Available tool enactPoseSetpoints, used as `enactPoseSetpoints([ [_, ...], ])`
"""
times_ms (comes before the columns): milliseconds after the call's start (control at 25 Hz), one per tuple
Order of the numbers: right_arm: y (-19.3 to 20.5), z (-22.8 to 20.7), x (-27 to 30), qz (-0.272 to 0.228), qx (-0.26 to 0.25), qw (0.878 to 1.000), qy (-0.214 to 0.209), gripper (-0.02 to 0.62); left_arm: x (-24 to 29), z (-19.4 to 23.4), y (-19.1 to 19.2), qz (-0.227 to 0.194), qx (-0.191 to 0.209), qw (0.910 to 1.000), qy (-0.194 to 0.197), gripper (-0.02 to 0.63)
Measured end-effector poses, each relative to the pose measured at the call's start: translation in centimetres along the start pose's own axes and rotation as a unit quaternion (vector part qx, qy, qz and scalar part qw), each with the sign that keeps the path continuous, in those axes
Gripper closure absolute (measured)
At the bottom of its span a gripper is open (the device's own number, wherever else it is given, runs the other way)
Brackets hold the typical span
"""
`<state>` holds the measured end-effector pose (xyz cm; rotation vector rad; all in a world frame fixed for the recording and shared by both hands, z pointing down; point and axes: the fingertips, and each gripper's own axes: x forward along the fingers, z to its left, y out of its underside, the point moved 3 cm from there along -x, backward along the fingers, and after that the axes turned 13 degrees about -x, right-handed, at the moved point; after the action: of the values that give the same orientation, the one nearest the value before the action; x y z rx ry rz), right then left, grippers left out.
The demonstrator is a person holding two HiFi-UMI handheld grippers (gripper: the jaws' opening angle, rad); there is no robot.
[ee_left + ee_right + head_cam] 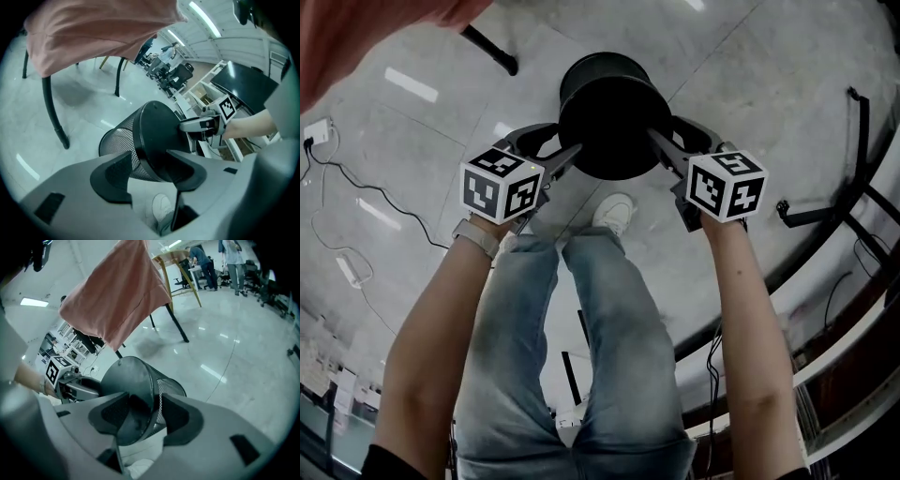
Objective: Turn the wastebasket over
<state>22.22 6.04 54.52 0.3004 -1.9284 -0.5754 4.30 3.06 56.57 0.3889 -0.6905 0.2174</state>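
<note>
Wastebasket [609, 117]: black, round, wire-mesh wall, solid dark base disc. Held tilted above floor [769, 94] between both grippers, base turned toward person, open mouth pointed away. Base edge clamped in left gripper [562, 155] on one side and in right gripper [661, 145] on opposite side, with mesh wall against one pad and base against other. White shoe [614, 211] seen below grippers. Pink cloth [356, 37] draped beyond grippers.

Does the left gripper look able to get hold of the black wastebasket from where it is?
Probably yes. The base edge of the wastebasket sits between the jaws of the left gripper, with nothing in the way; whether they press on it I cannot tell.
</note>
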Motion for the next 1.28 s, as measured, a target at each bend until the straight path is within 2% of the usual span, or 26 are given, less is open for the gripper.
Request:
enactPoseSetpoints([
  [160, 0.4, 1.2, -0.9, -0.044, -0.002, 0.998, 0.046, 0.374, -0.4, 0.1, -0.7, 0.009, 0.065, 0.9978, 0.013, 0.379],
  [280, 1.2, 2.9, -1.4, -0.077, -0.018, 0.994, 0.075, 0.374, -1.1, 0.4, -0.1, 0.005, 0.097, 0.995, 0.024, 0.38],
  [400, 2.7, 5.1, -2.1, -0.087, -0.035, 0.991, 0.094, 0.377, -1.9, 0.6, 1.5, 0.012, 0.123, 0.9918, 0.033, 0.38],
  [640, 6.5, 10.0, -3.0, -0.051, -0.038, 0.993, 0.096, 0.404, -3.7, 1.6, 5.6, 0.067, 0.152, 0.9858, 0.023, 0.394],
  [880, 11.0, 14.7, -2.8, -0.024, -0.013, 0.996, 0.088, 0.423, -5.1, 2.9, 9.8, 0.11, 0.169, 0.9792, 0.022, 0.405],
  [1080, 15.8, 16.8, -1.8, 0.001, 0.018, 0.996, 0.086, 0.431, -4.9, 3.6, 12.8, 0.122, 0.171, 0.977, 0.036, 0.408],
  [1280, 19.1, 16.8, 0.2, 0.018, 0.033, 0.995, 0.096, 0.44, -3.5, 4.7, 14.1, 0.14, 0.193, 0.9704, 0.035, 0.408],
])
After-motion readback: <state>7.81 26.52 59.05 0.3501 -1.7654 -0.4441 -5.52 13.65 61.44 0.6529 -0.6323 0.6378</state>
